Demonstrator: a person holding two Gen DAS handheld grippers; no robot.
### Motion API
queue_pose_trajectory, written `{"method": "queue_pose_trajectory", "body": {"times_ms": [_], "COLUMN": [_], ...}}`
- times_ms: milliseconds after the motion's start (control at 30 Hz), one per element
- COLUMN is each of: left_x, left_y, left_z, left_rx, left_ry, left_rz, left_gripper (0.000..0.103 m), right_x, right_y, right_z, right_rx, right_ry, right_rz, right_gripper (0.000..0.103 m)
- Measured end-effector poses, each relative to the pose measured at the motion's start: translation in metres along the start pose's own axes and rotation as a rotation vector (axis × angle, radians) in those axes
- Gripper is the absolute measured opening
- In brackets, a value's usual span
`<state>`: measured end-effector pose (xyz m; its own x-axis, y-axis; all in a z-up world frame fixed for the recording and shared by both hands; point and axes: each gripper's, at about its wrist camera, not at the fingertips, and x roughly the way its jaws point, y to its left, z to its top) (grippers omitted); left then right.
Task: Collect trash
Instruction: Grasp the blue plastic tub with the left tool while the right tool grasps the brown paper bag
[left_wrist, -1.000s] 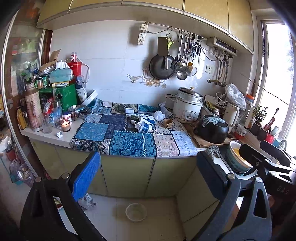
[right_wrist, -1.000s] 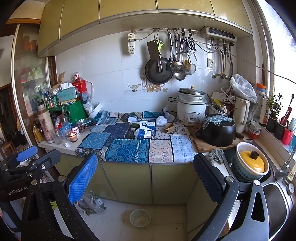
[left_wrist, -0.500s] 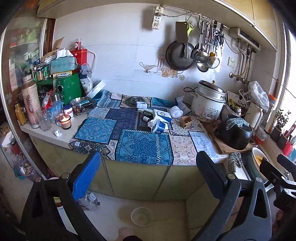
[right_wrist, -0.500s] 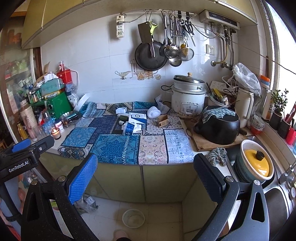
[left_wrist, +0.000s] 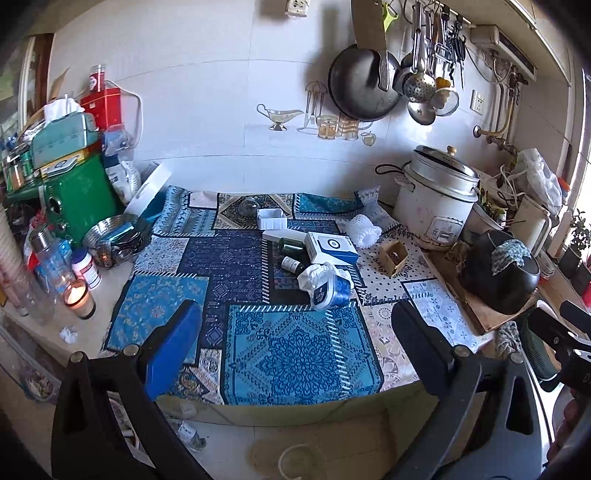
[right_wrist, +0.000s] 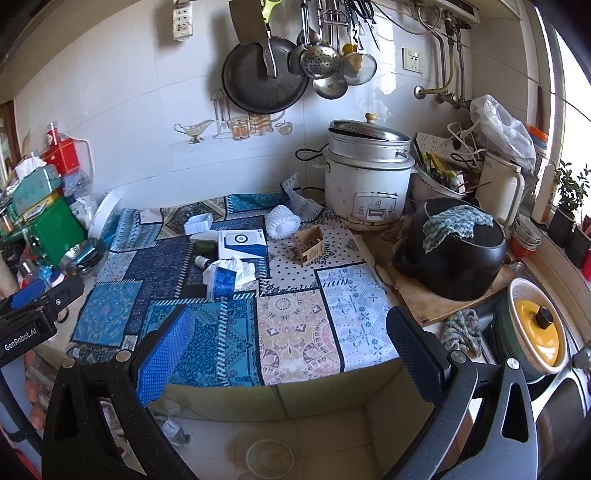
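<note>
Your left gripper (left_wrist: 295, 332) is spread wide and empty over the counter's front edge. Ahead of it on the patchwork cloth (left_wrist: 295, 350) lies the trash: a tipped blue cup (left_wrist: 327, 286) stuffed with paper, with a small bottle (left_wrist: 291, 264) and a white box (left_wrist: 330, 247) just behind. Your right gripper (right_wrist: 291, 332) is likewise agape, holding nothing, with the black pot (right_wrist: 454, 251) to its right.

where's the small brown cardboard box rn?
In both wrist views the small brown cardboard box sits open on the dotted patch of the counter cloth, between the white foam net and the rice cooker.
</note>
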<state>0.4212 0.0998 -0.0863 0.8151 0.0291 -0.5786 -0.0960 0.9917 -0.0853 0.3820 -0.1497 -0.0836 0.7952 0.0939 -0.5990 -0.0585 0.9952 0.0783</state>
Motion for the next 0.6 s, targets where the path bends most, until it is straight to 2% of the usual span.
{"method": "queue_pose_trajectory", "body": {"times_ms": [67, 167, 367, 467, 600], "left_x": [0.029, 0.073, 0.156, 0.192, 0.239], "left_y": [-0.005, -0.014, -0.033, -0.045, -0.061], "left_z": [0.009, 0.015, 0.021, 0.021, 0.015], "left_rx": [0.016, 0.029, -0.019, -0.028, -0.014], "left_ry": [0.024, 0.087, 0.222, 0.268, 0.344], "left_rz": [0.004, -0.033, -0.093, -0.067, 0.017], "left_gripper": [0.103, 0.103, 0.101, 0.101, 0.101], "right_x": [0.019, 0.046, 0.105, 0.143, 0.199], "right_y": [0.001, -0.003, -0.029, -0.046, -0.068], "right_z": [0.007, 0.018, 0.04, 0.055, 0.072], "right_rx": [0.003, 0.006, 0.02, 0.013, -0.029], "right_ry": [0.022, 0.049, 0.107, 0.142, 0.218], "right_rz": [-0.018, -0.032, -0.04, -0.013, 0.028], "right_gripper": [0.103, 0.103, 0.103, 0.103, 0.103]}}
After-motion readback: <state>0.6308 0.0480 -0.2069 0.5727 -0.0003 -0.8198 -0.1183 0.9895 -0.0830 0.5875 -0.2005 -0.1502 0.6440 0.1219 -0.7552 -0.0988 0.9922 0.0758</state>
